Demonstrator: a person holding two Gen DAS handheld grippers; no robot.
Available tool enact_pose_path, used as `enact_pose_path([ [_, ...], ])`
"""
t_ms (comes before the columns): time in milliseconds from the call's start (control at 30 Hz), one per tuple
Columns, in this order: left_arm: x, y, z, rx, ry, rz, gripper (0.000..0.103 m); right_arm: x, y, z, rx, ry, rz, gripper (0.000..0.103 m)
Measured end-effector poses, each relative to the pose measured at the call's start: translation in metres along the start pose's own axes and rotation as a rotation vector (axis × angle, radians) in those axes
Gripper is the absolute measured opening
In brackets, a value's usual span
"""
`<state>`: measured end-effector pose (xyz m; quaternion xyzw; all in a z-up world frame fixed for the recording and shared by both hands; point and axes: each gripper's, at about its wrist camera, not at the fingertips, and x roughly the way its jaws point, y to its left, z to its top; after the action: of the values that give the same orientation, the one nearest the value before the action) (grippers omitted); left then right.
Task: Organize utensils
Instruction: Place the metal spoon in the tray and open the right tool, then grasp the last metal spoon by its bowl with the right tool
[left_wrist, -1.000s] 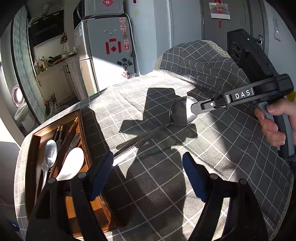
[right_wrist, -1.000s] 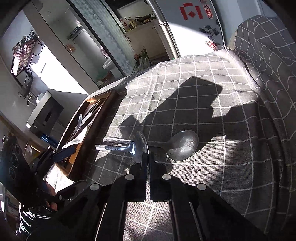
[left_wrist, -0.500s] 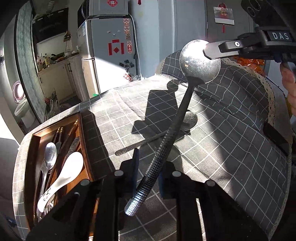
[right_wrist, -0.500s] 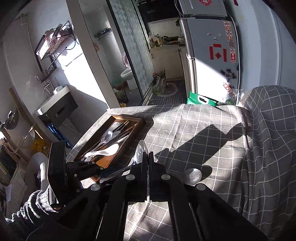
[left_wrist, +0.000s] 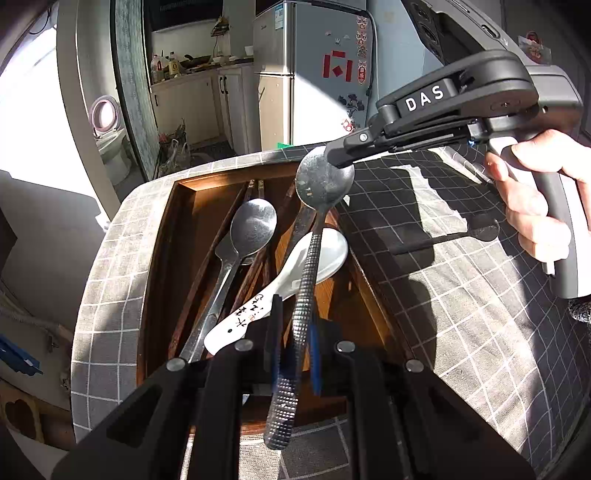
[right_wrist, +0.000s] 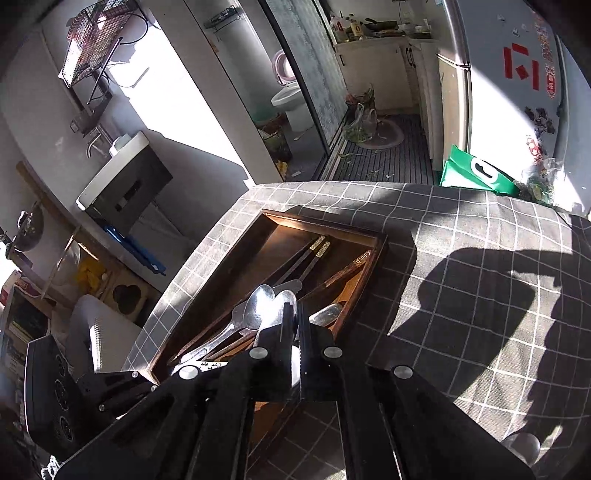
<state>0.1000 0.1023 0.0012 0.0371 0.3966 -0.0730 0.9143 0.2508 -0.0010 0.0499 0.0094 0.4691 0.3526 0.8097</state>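
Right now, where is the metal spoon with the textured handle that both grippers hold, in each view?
Left wrist: metal spoon with the textured handle runs up the centre, over the wooden tray.
Right wrist: only its bowl shows edge-on, above the fingers.
Shared landmark: the wooden tray.

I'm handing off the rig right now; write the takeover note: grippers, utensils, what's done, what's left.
Left gripper: jaws have just closed onto the textured handle of the long metal spoon.
Right gripper: shut on that spoon's bowl rim.
The spoon hangs between both grippers over the brown wooden tray.
Done: a smooth metal spoon, a white ceramic spoon and dark chopsticks lie in the tray.
Left: lower the held spoon in and release. Another metal spoon waits on the grey checked tablecloth.
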Motion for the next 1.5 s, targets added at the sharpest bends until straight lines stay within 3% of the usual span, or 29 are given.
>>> enact_pose_path([
  [167,0.005,0.004,0.002,-0.009,0.005,0.005,0.014,0.033,0.005,-0.004,-0.02,0.024,-0.029,0.003],
  [233,0.007,0.003,0.002,-0.004,0.006,-0.001,0.014,0.033,0.01,-0.006,-0.044,0.024,-0.022,0.011],
  [267,0.008,0.002,0.002,-0.002,0.007,0.0,0.014,0.029,0.012,-0.008,-0.048,0.017,-0.021,0.024],
  [300,0.009,0.001,0.002,-0.002,0.008,0.0,0.017,0.021,0.012,-0.009,-0.049,-0.012,-0.026,0.061],
  [333,0.01,0.0,0.001,-0.004,0.008,-0.001,0.017,0.01,0.012,-0.011,-0.054,-0.051,-0.034,0.083],
  [367,0.009,0.0,0.0,-0.007,0.001,-0.001,0.029,-0.002,0.011,-0.013,-0.062,-0.072,-0.032,0.084],
  [400,0.006,-0.001,-0.001,-0.006,-0.015,-0.007,0.048,-0.015,0.008,-0.015,-0.061,-0.082,-0.024,0.084],
  [467,-0.003,-0.01,-0.002,0.029,-0.05,-0.042,0.063,-0.049,-0.007,-0.025,-0.029,-0.118,-0.018,0.084],
  [600,-0.021,-0.04,-0.003,0.138,-0.106,-0.093,0.075,-0.119,-0.058,-0.063,0.087,-0.187,-0.066,0.087],
  [700,-0.024,-0.062,-0.003,0.171,-0.105,-0.151,0.081,-0.151,-0.103,-0.099,0.22,-0.213,-0.139,0.087],
  [800,-0.021,-0.088,-0.004,0.236,-0.102,-0.178,0.081,-0.156,-0.135,-0.128,0.309,-0.188,-0.214,0.078],
  [967,-0.015,-0.11,-0.003,0.256,-0.1,-0.223,0.081,-0.137,-0.167,-0.153,0.408,-0.14,-0.183,0.064],
  [1100,-0.006,-0.117,-0.002,0.276,-0.087,-0.189,0.081,-0.116,-0.17,-0.153,0.419,-0.103,-0.171,0.044],
  [1233,0.0,-0.119,0.002,0.28,-0.098,-0.19,0.081,-0.103,-0.17,-0.151,0.395,-0.084,-0.21,0.012],
  [1500,0.013,-0.13,0.001,0.301,-0.1,-0.175,0.081,-0.178,-0.129,-0.144,0.188,-0.207,-0.159,0.001],
])
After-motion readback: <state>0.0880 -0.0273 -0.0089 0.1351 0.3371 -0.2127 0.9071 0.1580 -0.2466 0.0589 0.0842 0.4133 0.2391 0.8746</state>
